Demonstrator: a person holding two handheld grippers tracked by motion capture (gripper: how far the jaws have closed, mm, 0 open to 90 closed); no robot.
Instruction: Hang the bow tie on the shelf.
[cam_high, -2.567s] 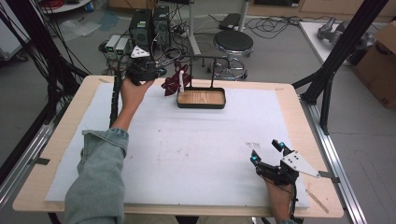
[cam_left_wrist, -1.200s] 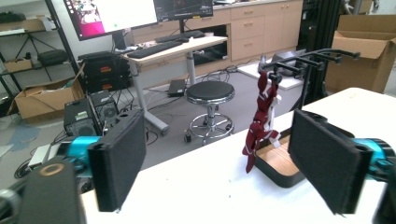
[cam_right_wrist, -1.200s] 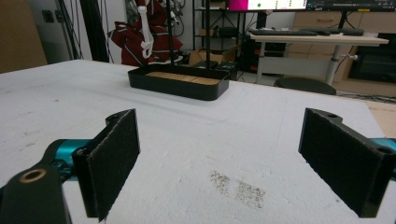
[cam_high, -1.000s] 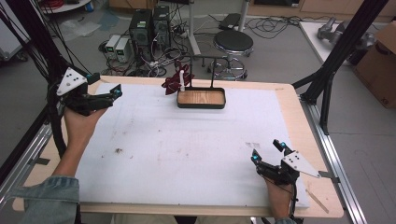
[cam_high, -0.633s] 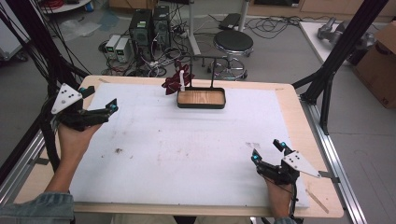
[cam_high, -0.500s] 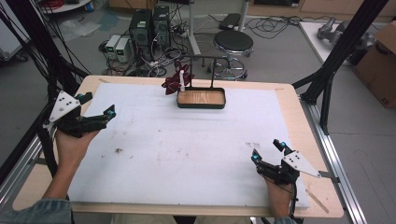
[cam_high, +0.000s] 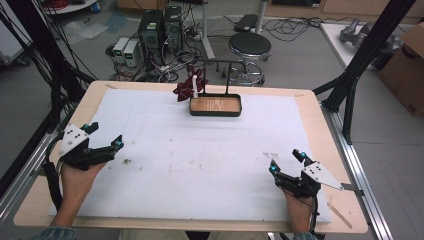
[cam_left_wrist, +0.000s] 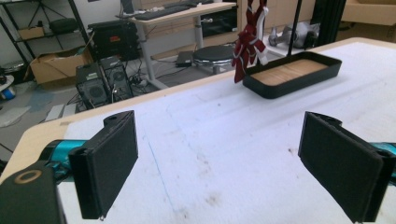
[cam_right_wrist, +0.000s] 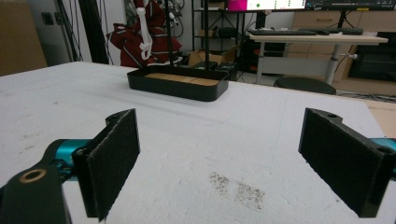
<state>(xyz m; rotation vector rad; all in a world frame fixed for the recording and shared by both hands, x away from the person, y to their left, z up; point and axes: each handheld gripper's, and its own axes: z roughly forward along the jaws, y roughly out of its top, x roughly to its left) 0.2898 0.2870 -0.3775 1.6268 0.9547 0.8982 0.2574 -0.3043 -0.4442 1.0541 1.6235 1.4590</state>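
1. The person's forearms are cut off at the bottom edge of the high view. There the red cloth (cam_high: 189, 86) is a small dark shape whose form is hard to read.
2. In the high view the rack's (cam_high: 216, 67) thin black posts blend into the floor clutter behind the table (cam_high: 310, 107).
3. The left gripper view shows the cloth (cam_left_wrist: 248, 39) hanging with a white piece against it, just beside the tray's (cam_left_wrist: 299, 77) end; its top is cut off by the frame.
4. The right gripper view shows the cloth (cam_right_wrist: 135, 35) and a white hanger (cam_right_wrist: 144, 29) behind the tray (cam_right_wrist: 180, 86), and a dark smudge (cam_right_wrist: 238, 189) on the white sheet between the jaws.
5. The left gripper (cam_high: 104, 136) sits near the table's left edge, jaws spread wide and holding nothing.
6. The right gripper (cam_high: 286, 161) sits near the front right corner, jaws likewise wide apart and empty.
7. Tray and cloth stand at the far middle of the table, well apart from both grippers.
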